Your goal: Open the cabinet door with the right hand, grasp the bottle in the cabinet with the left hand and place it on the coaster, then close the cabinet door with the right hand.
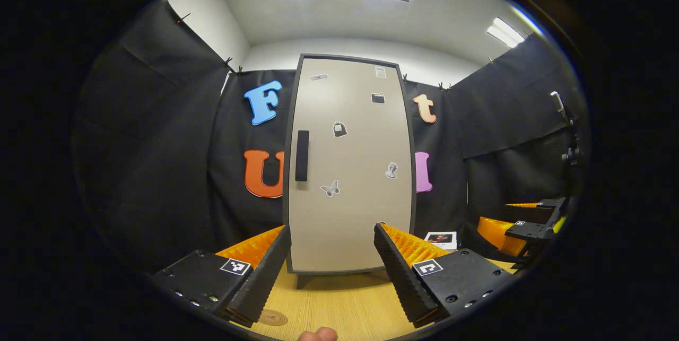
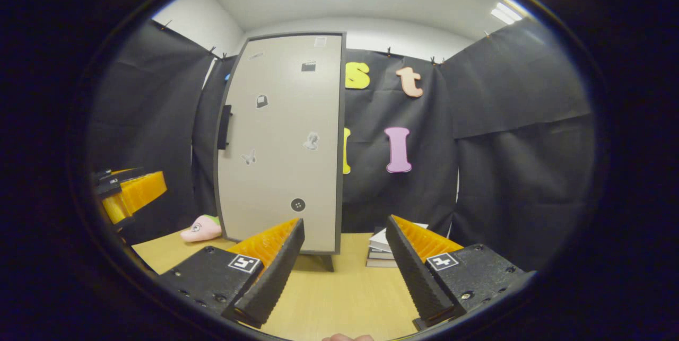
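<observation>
- Cabinet door [image 1: 350, 166] shut, handle [image 1: 302, 155] untouched.
- Left tool [image 1: 331, 272] – fingers apart, empty, above the worktop [image 1: 345, 304].
- Right tool [image 2: 345, 272] – spread wide too, holding nothing.
- Coaster [image 1: 273, 318] just beside the left tool.

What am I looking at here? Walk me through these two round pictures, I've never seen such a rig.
A person holds a two-finger gripper in each hand; a fisheye camera rides on each one and looks forward along its fingers.

In the left gripper view, the left gripper is open and holds nothing. Ahead stands the tall beige cabinet with a dark frame, its door shut, with a black vertical handle on the door's left side. The cabinet stands on a light wooden table. A round brown coaster lies near the left finger. The other gripper shows at the far right.

In the right gripper view, the right gripper is also open and empty. On the table lie a pink plush toy left of the cabinet and a stack of books to its right.

The door is not yet opened.
</observation>
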Motion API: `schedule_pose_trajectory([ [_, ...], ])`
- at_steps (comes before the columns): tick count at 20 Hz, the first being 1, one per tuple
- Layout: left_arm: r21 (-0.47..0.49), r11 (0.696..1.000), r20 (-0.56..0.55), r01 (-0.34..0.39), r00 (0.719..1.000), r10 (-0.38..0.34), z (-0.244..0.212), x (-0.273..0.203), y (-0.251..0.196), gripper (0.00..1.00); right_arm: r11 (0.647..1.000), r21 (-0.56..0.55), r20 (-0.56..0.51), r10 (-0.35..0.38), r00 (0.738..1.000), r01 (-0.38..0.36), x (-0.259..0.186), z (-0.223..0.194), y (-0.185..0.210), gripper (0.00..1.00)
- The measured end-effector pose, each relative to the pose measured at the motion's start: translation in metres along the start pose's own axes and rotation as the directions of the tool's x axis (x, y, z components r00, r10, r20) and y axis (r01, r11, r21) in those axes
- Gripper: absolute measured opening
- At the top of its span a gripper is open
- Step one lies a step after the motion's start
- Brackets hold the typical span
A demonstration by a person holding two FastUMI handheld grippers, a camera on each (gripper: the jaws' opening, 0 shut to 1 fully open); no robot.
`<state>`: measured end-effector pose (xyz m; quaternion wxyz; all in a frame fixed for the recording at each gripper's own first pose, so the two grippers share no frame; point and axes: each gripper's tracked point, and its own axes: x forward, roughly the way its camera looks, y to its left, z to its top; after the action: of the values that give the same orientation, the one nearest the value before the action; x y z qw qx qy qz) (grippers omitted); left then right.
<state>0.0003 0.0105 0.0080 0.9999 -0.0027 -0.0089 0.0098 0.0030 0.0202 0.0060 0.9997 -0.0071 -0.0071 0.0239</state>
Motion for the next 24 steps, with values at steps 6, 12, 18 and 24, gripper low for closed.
schedule_pose_trajectory([
  [6,0.014,1.0,0.001,-0.006,1.0,0.006,0.0,-0.004,0.003,0.95,0.999,-0.011,-0.013,0.052,0.999,-0.052,0.009,0.003,0.017,0.99],
  [12,0.006,1.0,-0.046,-0.006,0.999,0.006,-0.016,-0.013,0.003,0.95,0.986,0.02,-0.007,0.165,0.986,-0.165,0.041,0.036,0.048,0.99],
  [18,0.035,0.999,-0.057,-0.019,0.998,0.021,-0.02,-0.019,0.016,0.95,0.929,0.001,0.006,0.37,0.929,-0.37,0.09,0.091,0.126,0.99],
  [24,0.038,0.998,-0.062,-0.055,0.996,0.057,-0.021,-0.023,0.032,0.95,0.867,0.001,-0.034,0.498,0.867,-0.498,0.151,0.118,0.214,0.99],
])
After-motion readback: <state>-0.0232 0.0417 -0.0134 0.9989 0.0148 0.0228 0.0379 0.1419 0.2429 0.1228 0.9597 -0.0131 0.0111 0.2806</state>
